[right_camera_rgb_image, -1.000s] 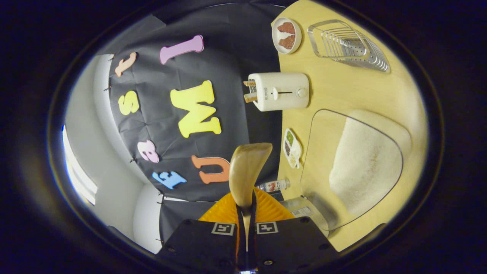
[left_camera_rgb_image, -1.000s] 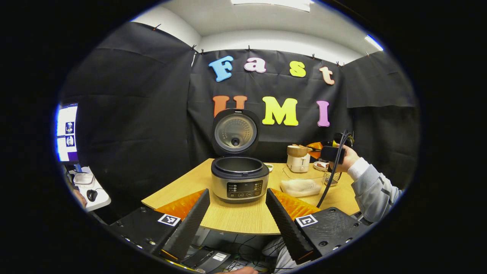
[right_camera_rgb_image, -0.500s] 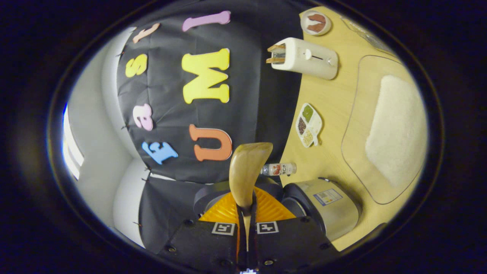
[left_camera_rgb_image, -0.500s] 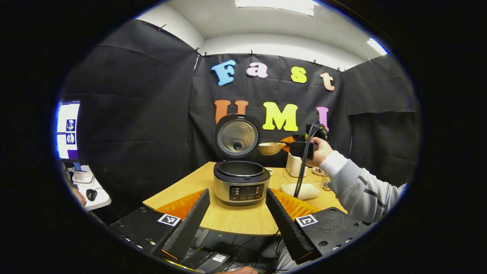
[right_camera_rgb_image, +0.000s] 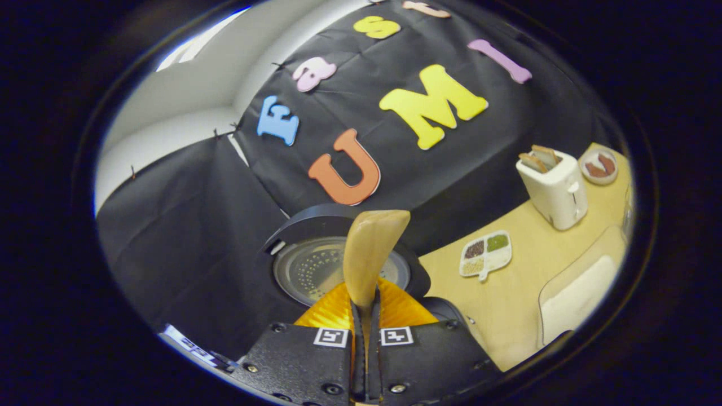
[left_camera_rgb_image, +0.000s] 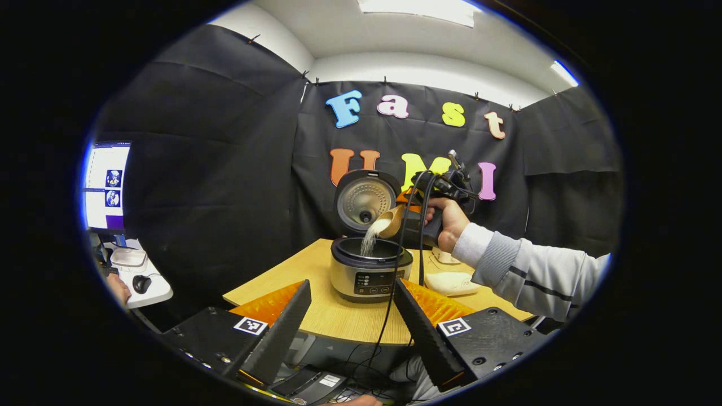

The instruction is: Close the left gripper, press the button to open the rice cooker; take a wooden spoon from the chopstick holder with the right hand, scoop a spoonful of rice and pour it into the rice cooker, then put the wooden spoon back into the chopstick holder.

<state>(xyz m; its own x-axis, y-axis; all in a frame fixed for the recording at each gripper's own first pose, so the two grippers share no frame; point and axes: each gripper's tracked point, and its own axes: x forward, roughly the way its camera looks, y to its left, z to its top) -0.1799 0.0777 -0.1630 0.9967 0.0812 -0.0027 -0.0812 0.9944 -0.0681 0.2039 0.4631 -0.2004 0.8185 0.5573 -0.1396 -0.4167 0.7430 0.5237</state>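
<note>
A black-draped booth surrounds a wooden table (left_camera_rgb_image: 338,316) that carries the cooking things. In the right gripper view the right claw (right_camera_rgb_image: 365,361) has its two fingers nearly together, pinching the handle of the wooden spoon (right_camera_rgb_image: 369,254), whose bowl rises straight ahead of it. Just beyond the spoon stands the raised lid of the rice cooker (right_camera_rgb_image: 316,265). Farther off to the claw's right lie a divided dish (right_camera_rgb_image: 485,254) of grains, a toaster (right_camera_rgb_image: 555,186) and a small plate (right_camera_rgb_image: 599,164). In the left gripper view the left claw (left_camera_rgb_image: 352,327) hangs wide open at the near table edge, holding nothing. Ahead of it the spoon is tipped over the open cooker, and rice (left_camera_rgb_image: 369,239) streams into the pot. A hand (left_camera_rgb_image: 448,223) holds the right claw just right of the lid
</note>
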